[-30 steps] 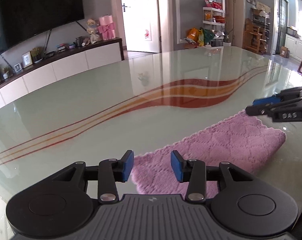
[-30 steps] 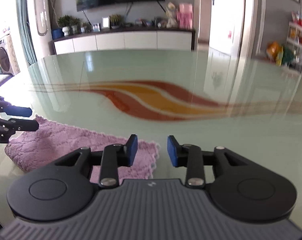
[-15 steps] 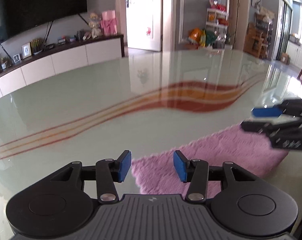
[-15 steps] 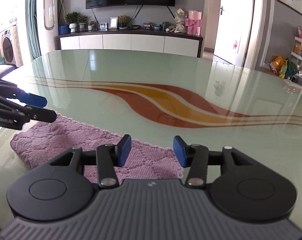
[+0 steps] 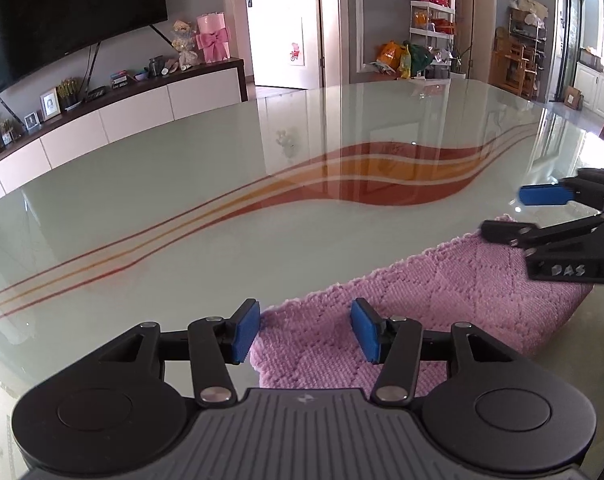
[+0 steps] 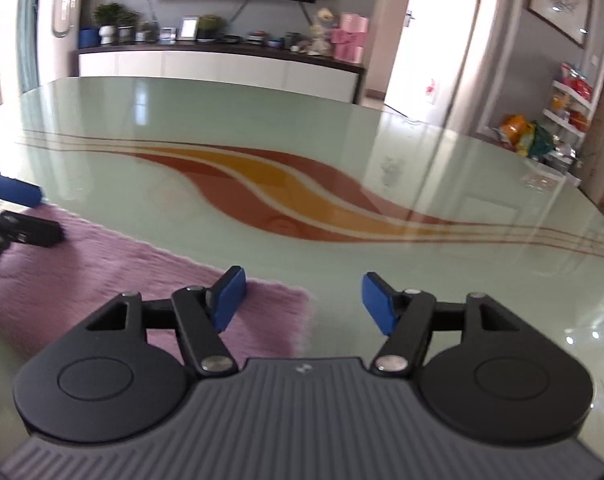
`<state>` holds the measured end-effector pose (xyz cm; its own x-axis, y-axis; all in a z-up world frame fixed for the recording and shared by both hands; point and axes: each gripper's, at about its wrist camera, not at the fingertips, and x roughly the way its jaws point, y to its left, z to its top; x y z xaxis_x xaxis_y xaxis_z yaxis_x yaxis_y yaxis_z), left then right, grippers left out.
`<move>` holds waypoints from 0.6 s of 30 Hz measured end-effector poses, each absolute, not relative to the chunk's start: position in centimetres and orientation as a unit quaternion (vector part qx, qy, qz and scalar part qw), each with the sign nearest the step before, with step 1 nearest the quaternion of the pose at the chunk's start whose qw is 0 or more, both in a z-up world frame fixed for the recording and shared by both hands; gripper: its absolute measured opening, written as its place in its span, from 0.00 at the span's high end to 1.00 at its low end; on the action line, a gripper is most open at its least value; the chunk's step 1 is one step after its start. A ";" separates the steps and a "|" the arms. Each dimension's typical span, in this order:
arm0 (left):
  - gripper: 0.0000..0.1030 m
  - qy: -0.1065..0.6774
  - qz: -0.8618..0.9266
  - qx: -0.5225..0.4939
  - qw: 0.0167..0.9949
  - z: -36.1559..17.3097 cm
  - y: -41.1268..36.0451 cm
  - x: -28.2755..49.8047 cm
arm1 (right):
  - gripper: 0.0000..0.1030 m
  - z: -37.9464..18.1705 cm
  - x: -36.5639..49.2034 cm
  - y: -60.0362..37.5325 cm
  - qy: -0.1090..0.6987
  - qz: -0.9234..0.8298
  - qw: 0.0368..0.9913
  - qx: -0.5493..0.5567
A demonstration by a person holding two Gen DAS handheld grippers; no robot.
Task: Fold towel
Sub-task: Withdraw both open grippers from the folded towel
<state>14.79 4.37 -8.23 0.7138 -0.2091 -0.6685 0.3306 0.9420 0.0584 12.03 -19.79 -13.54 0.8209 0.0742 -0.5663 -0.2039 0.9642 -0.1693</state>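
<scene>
Both grippers' jaws opening wider – left gripper (image 5: 305, 332), right gripper (image 6: 303, 303) – over towel (image 5: 454, 300)

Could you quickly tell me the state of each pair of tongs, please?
Left tongs: opening, empty, over the towel's corner.
Right tongs: opening, empty, over the other corner.

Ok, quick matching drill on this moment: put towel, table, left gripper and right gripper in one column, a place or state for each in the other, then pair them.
1. towel
2. table
3. left gripper
4. right gripper

a. glossy, red and orange wave stripes
b. jaws opening over the towel's right end
c. pink, lying folded
d. jaws opening over the towel's left end

Pairs: 1-c, 2-a, 3-d, 4-b
</scene>
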 end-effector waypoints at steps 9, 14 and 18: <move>0.50 0.326 -0.146 0.096 0.929 -6.7 4.3 13.1 | 0.37 -11.6 7.9 -21.2 0.233 0.099 0.964 -0.078; 0.47 0.317 -0.161 0.075 0.932 -6.0 4.5 9.8 | 0.34 -11.8 5.6 -18.5 0.229 0.165 0.957 -0.068; 0.47 0.312 -0.148 0.064 0.936 -6.7 3.8 8.7 | 0.33 -12.4 5.6 -16.8 0.232 0.182 0.952 -0.075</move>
